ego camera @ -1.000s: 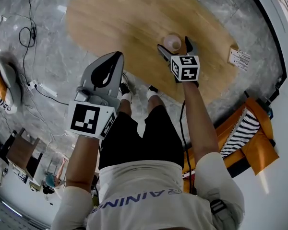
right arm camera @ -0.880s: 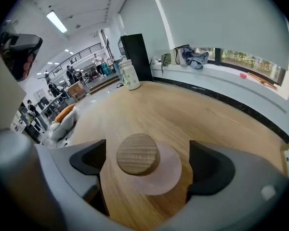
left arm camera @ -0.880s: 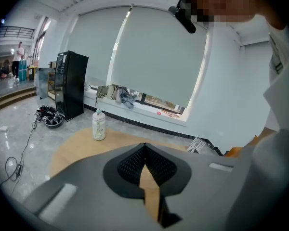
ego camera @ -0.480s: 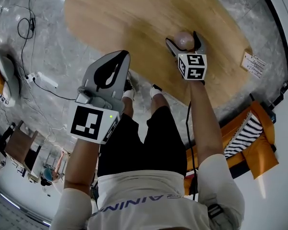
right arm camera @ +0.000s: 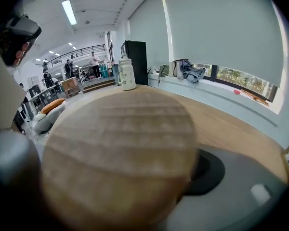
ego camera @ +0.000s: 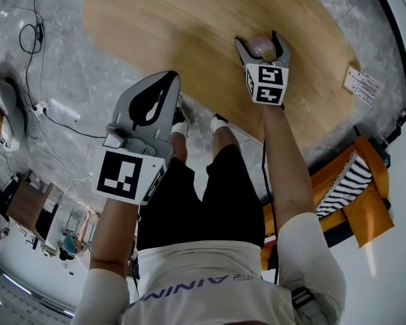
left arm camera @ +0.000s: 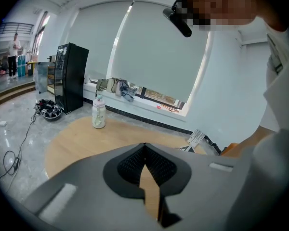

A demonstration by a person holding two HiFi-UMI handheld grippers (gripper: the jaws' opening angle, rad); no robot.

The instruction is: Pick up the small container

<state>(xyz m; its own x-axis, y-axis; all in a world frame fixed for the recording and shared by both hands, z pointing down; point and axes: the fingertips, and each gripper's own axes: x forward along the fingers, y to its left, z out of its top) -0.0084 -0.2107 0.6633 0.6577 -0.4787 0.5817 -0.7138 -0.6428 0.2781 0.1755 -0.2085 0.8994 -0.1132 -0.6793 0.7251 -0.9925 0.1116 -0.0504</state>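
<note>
Advanced since the earlier frame, my right gripper (ego camera: 258,39) straddles the small container (ego camera: 260,47), jaws closing. Probably light and rigid; I should grip mid-body.

Container (right arm camera: 120,148) tan, faint horizontal bands; table (ego camera: 169,26) light wood; floor (ego camera: 61,53) grey marble.

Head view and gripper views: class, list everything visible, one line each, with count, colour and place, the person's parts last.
table: one, light wood, centre of head view
container: one, pale with wooden lid, between jaws of right gripper
bottle: one, white, table's far side
card: one, white, table's edge
chair: one, orange, head view's right edge
fridge: one, black, beyond table
person: one, white shirt, black shorts, standing at table
left gripper: one, grey, shut, empty, off the table
right gripper: one, grey, jaws closing round container
</note>
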